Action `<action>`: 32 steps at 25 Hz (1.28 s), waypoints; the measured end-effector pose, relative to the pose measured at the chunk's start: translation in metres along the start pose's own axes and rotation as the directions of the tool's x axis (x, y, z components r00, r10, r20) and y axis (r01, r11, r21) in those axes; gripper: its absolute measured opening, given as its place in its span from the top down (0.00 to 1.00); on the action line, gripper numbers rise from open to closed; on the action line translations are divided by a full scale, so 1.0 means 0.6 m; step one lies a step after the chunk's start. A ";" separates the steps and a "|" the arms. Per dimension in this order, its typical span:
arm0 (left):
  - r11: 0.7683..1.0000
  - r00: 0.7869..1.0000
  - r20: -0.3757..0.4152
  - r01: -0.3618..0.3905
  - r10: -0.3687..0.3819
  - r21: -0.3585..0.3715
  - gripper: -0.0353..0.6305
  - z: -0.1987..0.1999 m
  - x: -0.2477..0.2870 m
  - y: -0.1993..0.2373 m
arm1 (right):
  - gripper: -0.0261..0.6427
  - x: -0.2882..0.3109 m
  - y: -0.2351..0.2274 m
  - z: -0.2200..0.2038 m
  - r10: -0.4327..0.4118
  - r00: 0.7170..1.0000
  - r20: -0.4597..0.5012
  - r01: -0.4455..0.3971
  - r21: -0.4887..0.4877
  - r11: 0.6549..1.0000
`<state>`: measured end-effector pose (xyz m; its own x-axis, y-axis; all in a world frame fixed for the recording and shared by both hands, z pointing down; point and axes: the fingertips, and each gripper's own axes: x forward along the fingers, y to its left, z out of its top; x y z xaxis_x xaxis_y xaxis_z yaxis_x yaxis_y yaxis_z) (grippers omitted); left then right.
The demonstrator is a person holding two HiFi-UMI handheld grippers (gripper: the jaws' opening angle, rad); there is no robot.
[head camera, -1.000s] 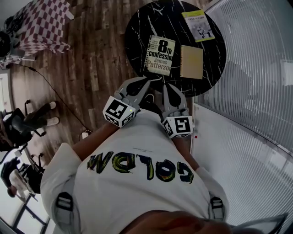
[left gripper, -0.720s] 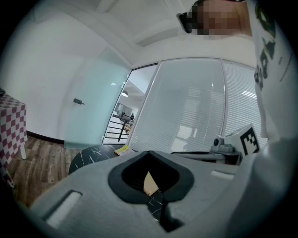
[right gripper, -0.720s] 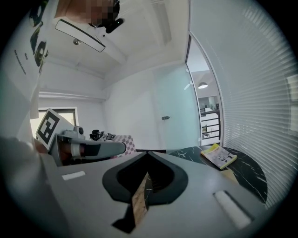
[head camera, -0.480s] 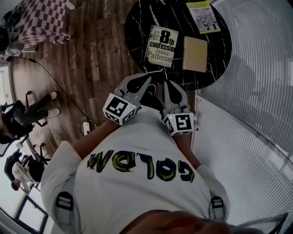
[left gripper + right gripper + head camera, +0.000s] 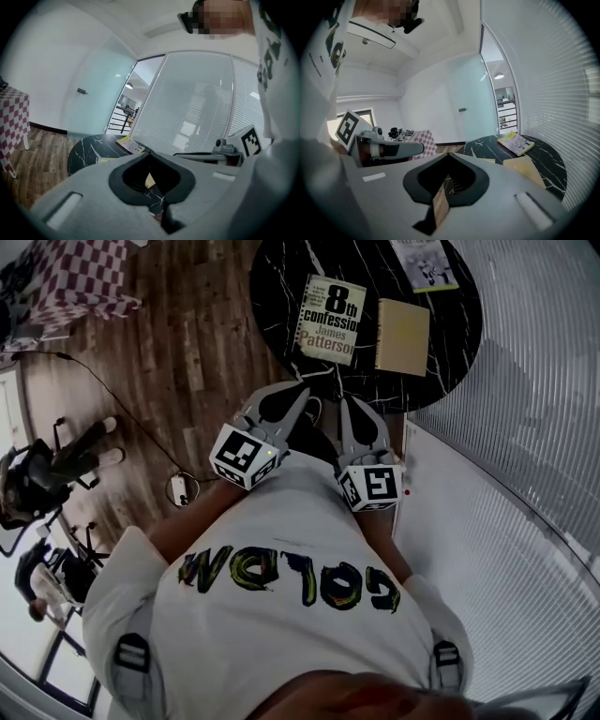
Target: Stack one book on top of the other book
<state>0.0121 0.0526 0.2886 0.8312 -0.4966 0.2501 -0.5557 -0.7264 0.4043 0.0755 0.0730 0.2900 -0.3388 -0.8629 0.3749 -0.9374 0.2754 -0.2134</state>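
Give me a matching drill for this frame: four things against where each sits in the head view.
Things:
1. white paperback titled "8th confession"
2. plain tan book
3. yellow-green booklet
4. red-and-white checked cloth

Places:
A. far side of the round black marble table, cut by the picture's top edge
B. off the table, upper left corner
C. left one of the near pair on the table
D. right one of the near pair on the table

Pairs: 1-C, 2-D, 3-A, 4-B
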 end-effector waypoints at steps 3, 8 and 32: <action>1.000 1.000 0.000 -0.014 0.014 0.000 0.94 0.005 0.011 0.014 | 0.96 0.012 -0.014 0.002 -0.006 1.000 -0.004 0.006 -0.006 1.000; 0.999 0.999 -0.003 -0.032 0.032 0.001 0.94 0.008 0.031 0.046 | 0.96 0.041 -0.038 0.001 -0.017 0.999 -0.032 0.017 -0.007 1.000; 0.998 0.987 -0.151 -0.064 0.062 -0.004 0.91 -0.139 0.147 0.168 | 0.86 0.162 -0.178 -0.134 -0.064 0.987 -0.145 0.071 0.044 0.997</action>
<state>0.0307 -0.0249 0.4247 0.7882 -0.4634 0.4050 -0.6074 -0.6916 0.3909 0.1363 -0.0061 0.4217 -0.2860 -0.8082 0.5148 -0.9547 0.1944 -0.2252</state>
